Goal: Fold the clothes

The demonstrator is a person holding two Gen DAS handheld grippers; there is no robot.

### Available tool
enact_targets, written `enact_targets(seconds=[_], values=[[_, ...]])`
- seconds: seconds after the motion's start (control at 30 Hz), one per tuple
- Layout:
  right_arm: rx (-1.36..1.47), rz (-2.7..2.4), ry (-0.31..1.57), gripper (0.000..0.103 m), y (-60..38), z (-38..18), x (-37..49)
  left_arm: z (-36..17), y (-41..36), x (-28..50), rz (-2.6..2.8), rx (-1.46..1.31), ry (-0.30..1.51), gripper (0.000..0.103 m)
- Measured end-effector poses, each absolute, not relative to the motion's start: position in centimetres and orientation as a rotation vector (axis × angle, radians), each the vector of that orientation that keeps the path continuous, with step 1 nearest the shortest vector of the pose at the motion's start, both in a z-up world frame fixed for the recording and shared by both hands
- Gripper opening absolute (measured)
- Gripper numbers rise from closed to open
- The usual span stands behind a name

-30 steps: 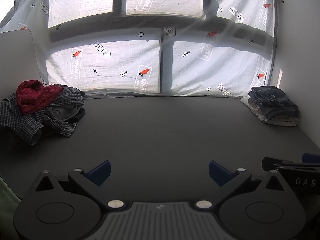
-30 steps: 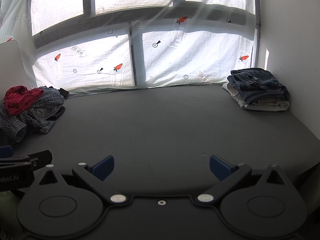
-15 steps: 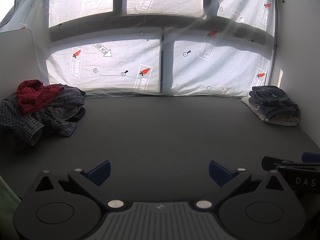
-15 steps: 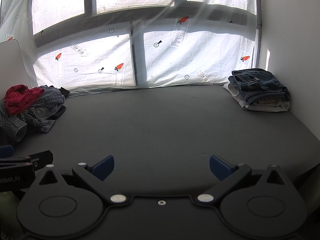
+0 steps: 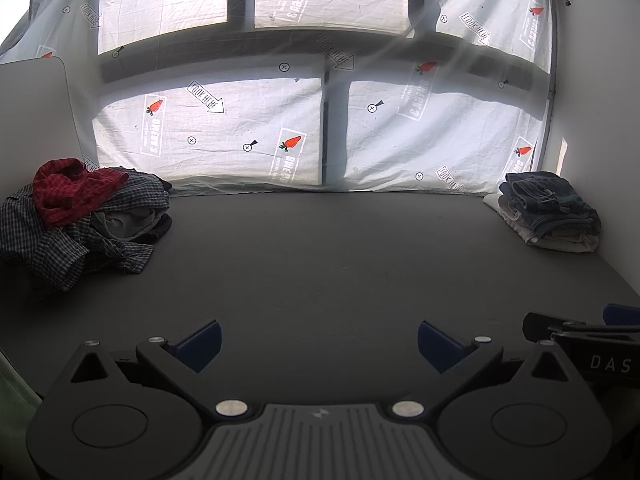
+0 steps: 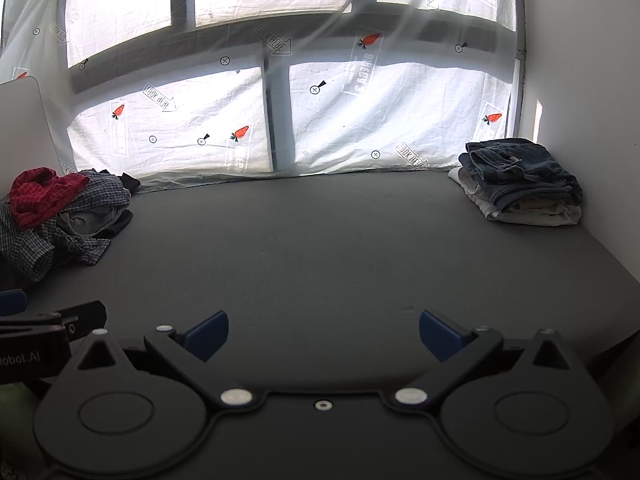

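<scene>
Hand-held grippers (image 5: 318,342) (image 6: 323,336) wide apart, empty.

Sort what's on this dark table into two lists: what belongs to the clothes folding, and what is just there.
Belongs to the job:
- crumpled pile of checked and red garments, unfolded, far left
- folded stack of blue denim and pale clothes, far right
- left tool and right tool, both open, empty

Just there:
- white printed sheet with carrot pictures over the window
- dark grey table

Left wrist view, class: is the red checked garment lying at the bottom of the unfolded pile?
No, the red checked garment sits on top of the unfolded pile.
</scene>
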State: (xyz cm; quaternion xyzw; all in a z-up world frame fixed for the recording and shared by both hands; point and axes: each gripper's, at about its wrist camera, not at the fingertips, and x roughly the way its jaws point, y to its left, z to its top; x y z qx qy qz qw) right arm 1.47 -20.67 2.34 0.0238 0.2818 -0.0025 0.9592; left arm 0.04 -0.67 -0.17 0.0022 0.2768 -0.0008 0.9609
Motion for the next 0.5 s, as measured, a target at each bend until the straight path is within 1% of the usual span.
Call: enact_targets(seconds=[0.5], values=[[0.036,-0.017,0.580,0.103,-21.4,2.0,3.2,-0.5,-1.2,2.0,0.000,0.010,0.574,0.103]])
